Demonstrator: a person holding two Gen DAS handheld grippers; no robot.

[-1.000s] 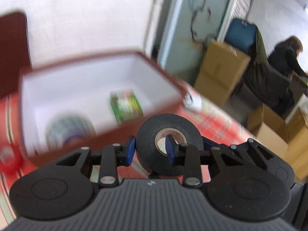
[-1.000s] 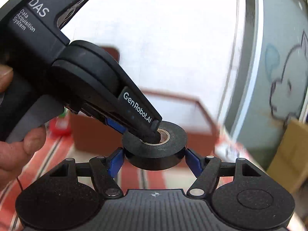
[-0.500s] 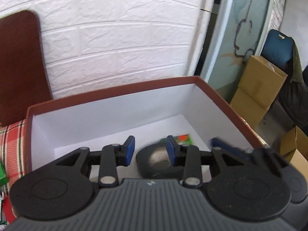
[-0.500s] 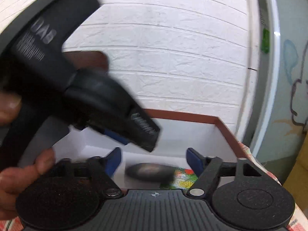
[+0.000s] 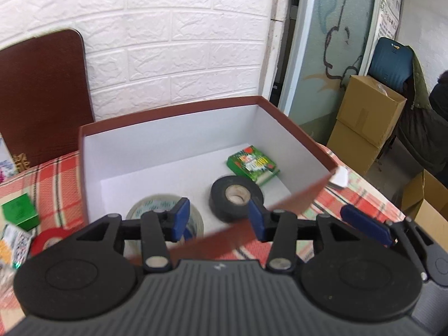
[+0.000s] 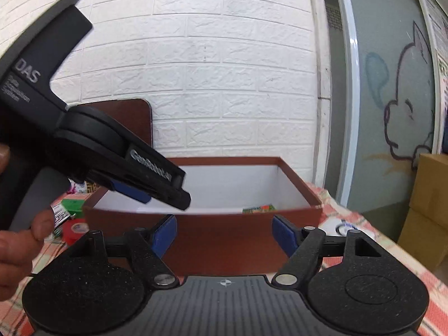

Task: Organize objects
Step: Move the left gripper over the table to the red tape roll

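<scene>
A brown box (image 5: 173, 112) with a white inside stands on the checked tablecloth (image 5: 50, 179). On its floor lie a black tape roll (image 5: 236, 198), a clear tape roll (image 5: 165, 210) and a green pack (image 5: 253, 166). My left gripper (image 5: 218, 221) hovers over the box's near rim. Its jaws are opening and nothing is between them. In the right wrist view, my right gripper (image 6: 224, 235) stands open and empty before the box's front wall (image 6: 224, 252). The left gripper (image 6: 162, 193) reaches in from the upper left, held by a hand (image 6: 16, 240). One blue pad of the right gripper (image 5: 364, 224) shows in the left wrist view.
Left of the box lie a green carton (image 5: 18, 214) and a red tape roll (image 5: 47, 242). A brown board (image 5: 42, 98) leans on the white brick wall. A small white object (image 5: 338, 177) sits right of the box. Cardboard boxes (image 5: 366, 112) and a person (image 5: 439, 98) are beyond the table.
The black tape roll, held up between both grippers a second ago, has dropped and now lies on the box floor. The left jaws have widened and both grippers have drawn back.
</scene>
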